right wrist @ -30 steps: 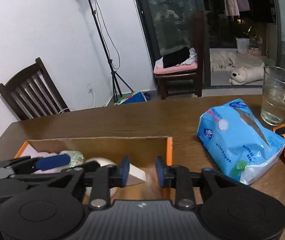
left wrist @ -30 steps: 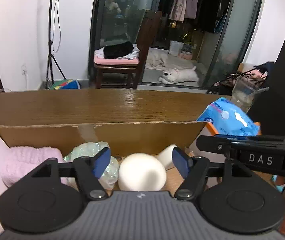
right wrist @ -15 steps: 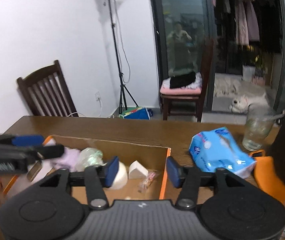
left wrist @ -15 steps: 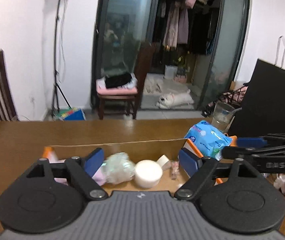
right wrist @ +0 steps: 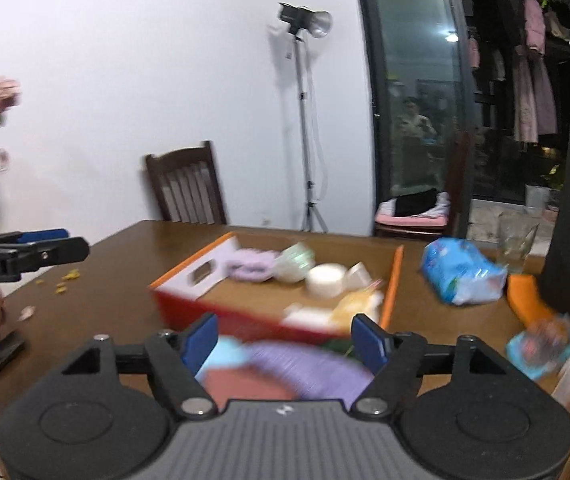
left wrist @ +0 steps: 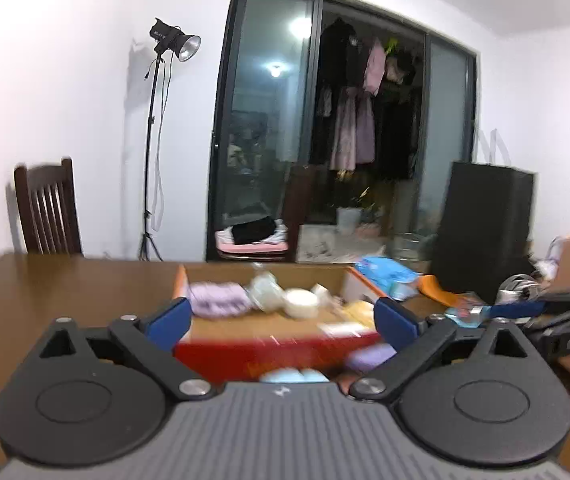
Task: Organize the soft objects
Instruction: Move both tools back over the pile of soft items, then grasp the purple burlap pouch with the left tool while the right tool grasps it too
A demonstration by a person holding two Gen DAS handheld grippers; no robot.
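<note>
I see the orange cardboard box out on the wooden bench, and I'll place everything against it. Inside it, along the far wall, lie the lilac fuzzy cloth, a pale green crinkled bundle, a white round sponge and a small white wedge; nearer the front wall sit some blurred yellow and white wrappers. To the right of the box, apart from it, rests a blue tissue pack, with a drinking glass beyond that.

My left gripper is on the near side of the box, its jaws spread wide, just having been opening, nothing between them. My right gripper is also on the near side, jaws apart and just having been opening too. Below them, close to the camera, is a blurred lilac and light blue soft thing; the pads do not press it.
</note>
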